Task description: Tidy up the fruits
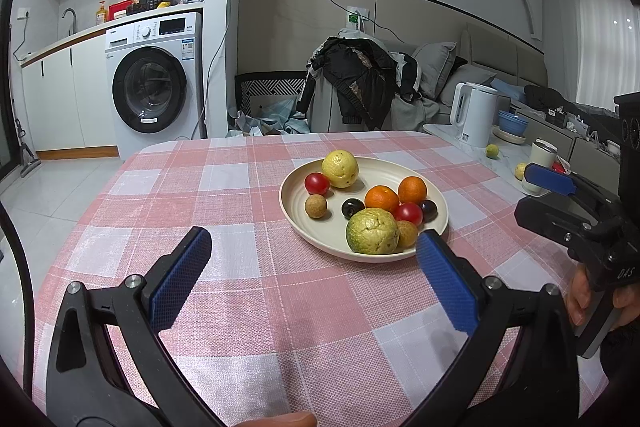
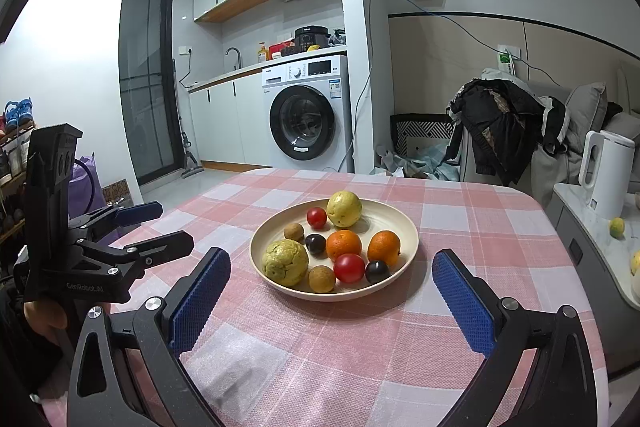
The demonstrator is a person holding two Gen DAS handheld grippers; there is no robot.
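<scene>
A cream plate (image 1: 288, 203) (image 2: 256, 247) sits on the pink checked tablecloth (image 1: 224, 187). It holds a yellow fruit (image 1: 340, 169), a bumpy green fruit (image 1: 372, 231) (image 2: 285, 262), two oranges (image 1: 382, 198) (image 2: 343, 245), two red tomatoes (image 1: 317, 183), two dark plums (image 1: 353, 207) and two brown longans (image 1: 316, 206). My left gripper (image 1: 314, 235) (image 2: 174, 223) is open at the plate's near left, holding nothing. My right gripper (image 2: 331, 257) (image 1: 524, 194) is open too, just short of the plate and empty. A hand holds each gripper's handle.
To the right, a marble side table (image 1: 452, 139) carries a white kettle (image 1: 472, 115) (image 2: 608, 175), a blue bowl (image 1: 512, 123), a cup (image 1: 542, 155) and small yellow-green fruits (image 1: 492, 151). Behind the table is a chair draped with a dark jacket (image 1: 356, 83).
</scene>
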